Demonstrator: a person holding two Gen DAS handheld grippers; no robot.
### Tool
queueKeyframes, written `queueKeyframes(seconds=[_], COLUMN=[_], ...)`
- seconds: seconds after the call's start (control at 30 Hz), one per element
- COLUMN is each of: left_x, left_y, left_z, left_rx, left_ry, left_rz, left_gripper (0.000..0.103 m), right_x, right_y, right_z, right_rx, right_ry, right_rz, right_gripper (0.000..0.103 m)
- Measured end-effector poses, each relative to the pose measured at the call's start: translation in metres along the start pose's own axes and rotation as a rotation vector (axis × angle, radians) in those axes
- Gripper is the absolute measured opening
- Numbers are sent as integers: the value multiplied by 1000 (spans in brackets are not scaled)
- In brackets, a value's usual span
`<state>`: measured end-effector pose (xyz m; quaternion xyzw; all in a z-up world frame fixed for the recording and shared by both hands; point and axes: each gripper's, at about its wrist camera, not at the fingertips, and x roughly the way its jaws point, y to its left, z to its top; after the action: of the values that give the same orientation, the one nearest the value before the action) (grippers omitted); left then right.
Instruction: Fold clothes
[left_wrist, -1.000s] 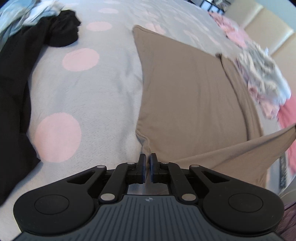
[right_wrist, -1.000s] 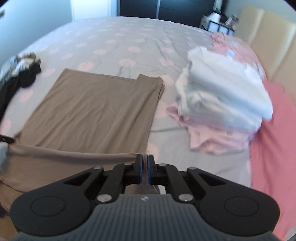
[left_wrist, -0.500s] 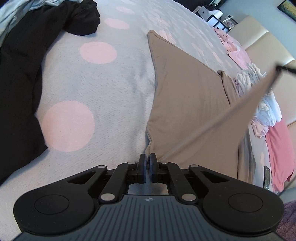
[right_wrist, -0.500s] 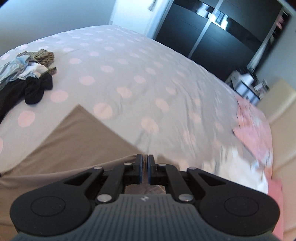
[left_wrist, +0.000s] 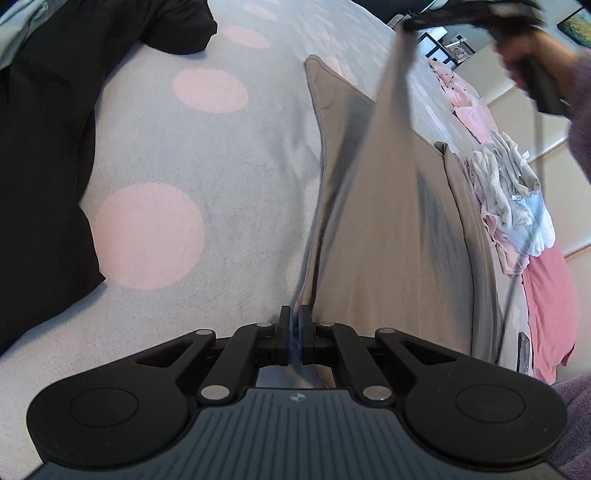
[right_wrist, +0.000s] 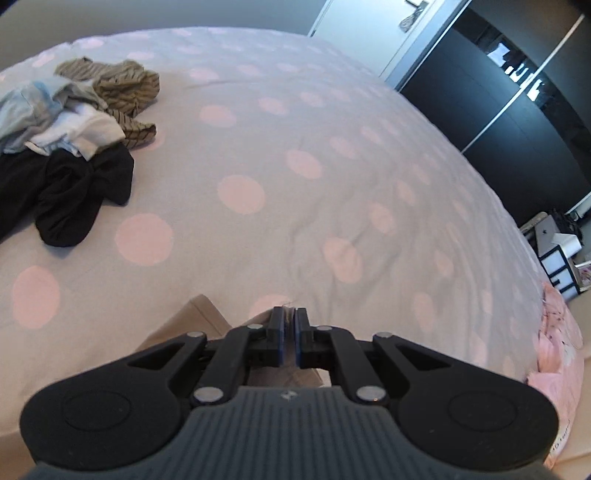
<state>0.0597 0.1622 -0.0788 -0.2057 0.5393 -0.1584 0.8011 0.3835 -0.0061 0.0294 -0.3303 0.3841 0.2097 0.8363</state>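
A tan garment (left_wrist: 391, 229) lies spread on the dotted bed cover, its near hem lifted and stretched taut. My left gripper (left_wrist: 294, 334) is shut on the hem's near corner, low over the bed. The hem runs up and away to my right gripper (left_wrist: 410, 26), held high by a hand (left_wrist: 528, 48) at the top right. In the right wrist view my right gripper (right_wrist: 289, 334) is shut on the tan garment (right_wrist: 192, 321), whose cloth shows just below the fingers; the remainder is hidden under the tool.
Black clothing (left_wrist: 40, 122) lies along the left. A heap of black, white, blue and striped clothes (right_wrist: 74, 122) sits far left. A folded pile of pale and pink clothes (left_wrist: 513, 206) rests right, near a pink garment (left_wrist: 550, 306). Dark wardrobe doors (right_wrist: 491, 96) stand beyond the bed.
My right gripper has risen and swung forward over the garment, carrying the hem up. The left gripper stayed low, still clamped, and shifted slightly forward.
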Motion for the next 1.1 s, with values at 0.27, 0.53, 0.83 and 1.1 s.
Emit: queueKeyframes(seconds=[0.27, 0.53, 0.83, 1.1], left_x=[7, 10, 9, -7], left_y=[8, 8, 6, -4], left_z=[5, 4, 5, -5], left_rx=[-20, -9, -5, 33], left_ry=[28, 33, 18, -24], left_rz=[-8, -2, 13, 62], left_gripper=[0, 0, 0, 1], right_x=[92, 78, 4, -76], right_y=[48, 17, 8, 44], right_z=[18, -2, -100, -209], right_rx=[-56, 97, 377, 540], right_ry=[87, 64, 103, 84], right_rz=[68, 88, 277, 353], right_gripper=[7, 32, 32, 32])
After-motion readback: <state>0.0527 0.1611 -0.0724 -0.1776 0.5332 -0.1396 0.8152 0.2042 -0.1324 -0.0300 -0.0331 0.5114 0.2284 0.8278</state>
